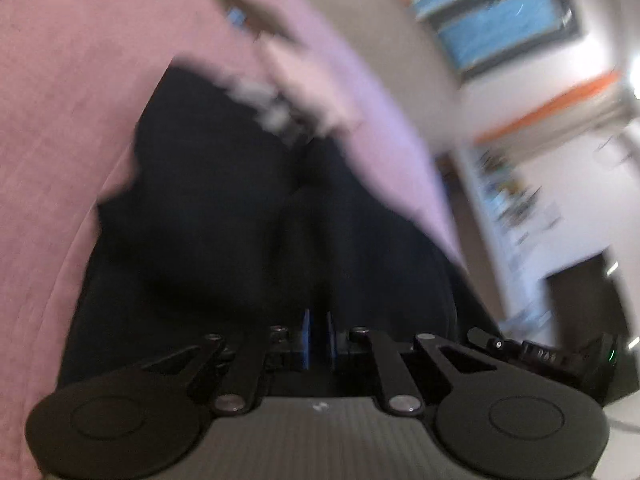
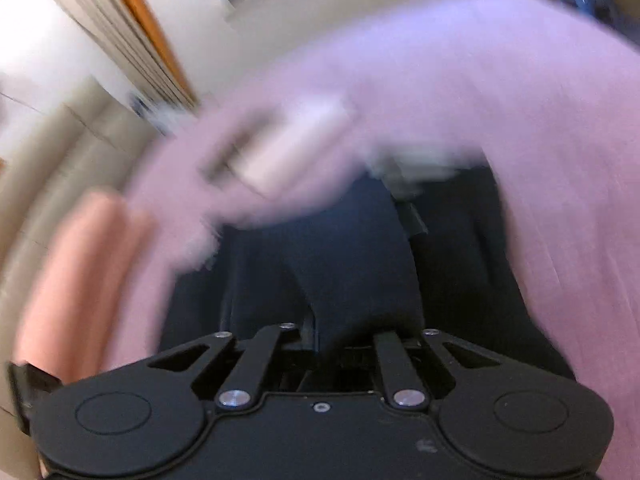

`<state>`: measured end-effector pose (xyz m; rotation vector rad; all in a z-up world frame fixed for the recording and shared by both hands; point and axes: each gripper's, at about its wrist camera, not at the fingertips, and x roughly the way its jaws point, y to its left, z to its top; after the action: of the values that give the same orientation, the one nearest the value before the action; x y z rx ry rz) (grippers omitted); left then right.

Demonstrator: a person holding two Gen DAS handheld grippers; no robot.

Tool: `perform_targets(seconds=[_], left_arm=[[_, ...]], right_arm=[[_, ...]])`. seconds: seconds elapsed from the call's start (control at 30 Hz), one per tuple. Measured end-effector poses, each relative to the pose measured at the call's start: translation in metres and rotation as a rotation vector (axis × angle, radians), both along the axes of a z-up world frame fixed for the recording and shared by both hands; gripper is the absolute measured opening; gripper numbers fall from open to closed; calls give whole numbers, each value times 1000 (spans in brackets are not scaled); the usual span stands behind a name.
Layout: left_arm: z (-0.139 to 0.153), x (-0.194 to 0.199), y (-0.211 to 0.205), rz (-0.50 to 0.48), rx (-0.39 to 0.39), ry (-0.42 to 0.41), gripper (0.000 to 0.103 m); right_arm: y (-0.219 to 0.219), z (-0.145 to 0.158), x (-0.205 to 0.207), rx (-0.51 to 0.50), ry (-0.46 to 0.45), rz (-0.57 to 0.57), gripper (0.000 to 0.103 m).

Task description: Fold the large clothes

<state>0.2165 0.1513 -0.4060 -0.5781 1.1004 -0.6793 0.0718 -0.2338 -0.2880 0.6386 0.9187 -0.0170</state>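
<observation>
Your left tongs (image 1: 318,338) stand with their blue pads drawn almost together, and the dark navy, soft-looking garment (image 1: 224,216) begins right at their tips; whether a thin edge of it is pinched between the pads you cannot tell from the blurred left wrist view. Your right tongs (image 2: 344,340) are clamped on a raised fold of the same dark navy garment (image 2: 352,264), which runs straight up out of the jaws and away from you. From both pairs of tongs the cloth lies directly ahead and below, its long axis running forward along the fingers toward a whitish blurred patch at its far end, perhaps a label or a lining. It rests on a dusty-pink fabric surface (image 1: 60,100) that wraps around it on either side; a peach-coloured roll or cushion (image 2: 76,276) lies to the left in the right wrist view. Both hands are at the near edge, side by side, so neither is clearly nearer. The coming fold, as far as you can judge, means carrying this near edge forward along that axis.
</observation>
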Motion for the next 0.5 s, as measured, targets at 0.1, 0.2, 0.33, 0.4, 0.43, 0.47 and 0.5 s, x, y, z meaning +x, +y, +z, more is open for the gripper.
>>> perform_targets(seconds=[0.1, 0.2, 0.33, 0.4, 0.43, 0.47, 0.5], left_arm=[[0, 0, -4, -8, 47, -23, 13], [26, 12, -18, -39, 24, -95, 26], [61, 32, -71, -148, 4, -193, 32], [58, 41, -106, -205, 13, -192, 32], [48, 43, -124, -238, 22, -175, 32], [35, 48, -139, -260, 40, -141, 31], [20, 52, -150, -283, 55, -101, 31]], right_arm=[[13, -51, -12, -2, 250, 97, 29], [12, -44, -32, 1, 244, 96, 37], [2, 7, -36, -70, 64, 26, 40], [5, 22, -18, -111, -12, 16, 40], [10, 25, -6, -154, -32, 13, 40], [14, 24, 4, -195, -42, 10, 40], [19, 18, 13, -228, -53, 11, 36]])
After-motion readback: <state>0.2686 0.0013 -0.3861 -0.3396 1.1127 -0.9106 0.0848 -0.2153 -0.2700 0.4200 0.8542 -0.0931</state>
